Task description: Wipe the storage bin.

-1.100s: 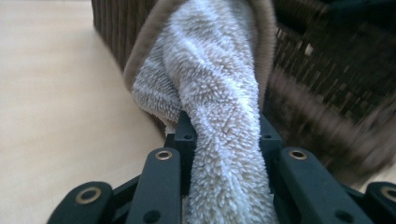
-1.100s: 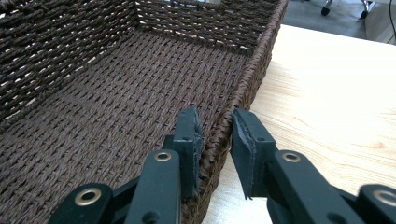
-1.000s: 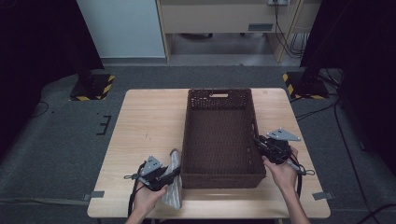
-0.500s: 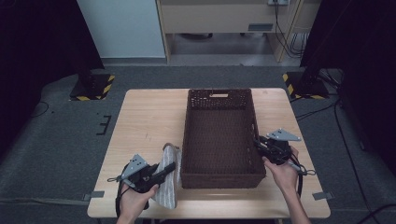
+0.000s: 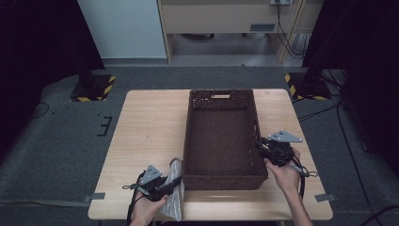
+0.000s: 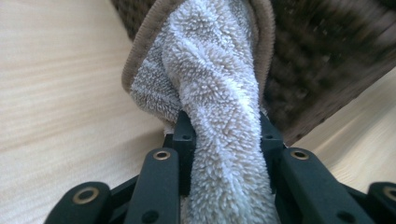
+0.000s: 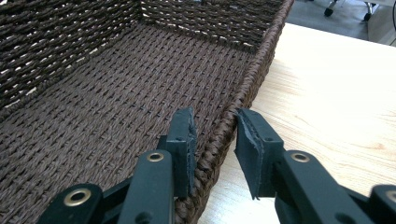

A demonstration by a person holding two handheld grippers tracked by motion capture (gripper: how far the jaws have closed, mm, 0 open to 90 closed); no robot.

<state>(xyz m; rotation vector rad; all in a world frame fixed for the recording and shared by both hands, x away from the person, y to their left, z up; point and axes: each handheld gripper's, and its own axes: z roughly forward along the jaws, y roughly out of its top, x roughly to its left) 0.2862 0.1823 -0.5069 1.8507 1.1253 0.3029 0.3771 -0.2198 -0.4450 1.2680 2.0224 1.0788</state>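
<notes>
At the near-left corner of the basket [image 5: 225,178], the towel [image 5: 173,207] is pinched by the left gripper [image 5: 173,182]. In the left gripper view the fluffy grey fold [image 6: 215,93] is squeezed between both pads, and its brown-edged end lies against the wicker. Most of the cloth rests on the table [image 5: 146,127], just beside the basket's left wall.

The right gripper [image 5: 260,145] straddles the right wall. Its jaws have just been opening: one pad sits against the inside of the rim [image 7: 219,140], and a small gap is seen at the outer pad, so the wall is between the jaws but is not clamped.

Judged step: the towel is to be lifted over the rim and laid inside.
- The pinch should be kept firm and the cloth raised high enough that the trailing end clears the wall; otherwise it may snag on the weave.
- The basket is better steadied again by the right jaws before the towel is dragged across, since a light wicker basket could slide.
- Release is best made low over the basket floor [image 7: 116,93].

Hard to tell:
- Towel's near end is cut off by the bottom edge of the high view and partly covered by the left hand [image 5: 148,207].
- How deep the fold sits in the left jaws is hidden by the pile.
- Wicker behind the towel is blurred.
</notes>
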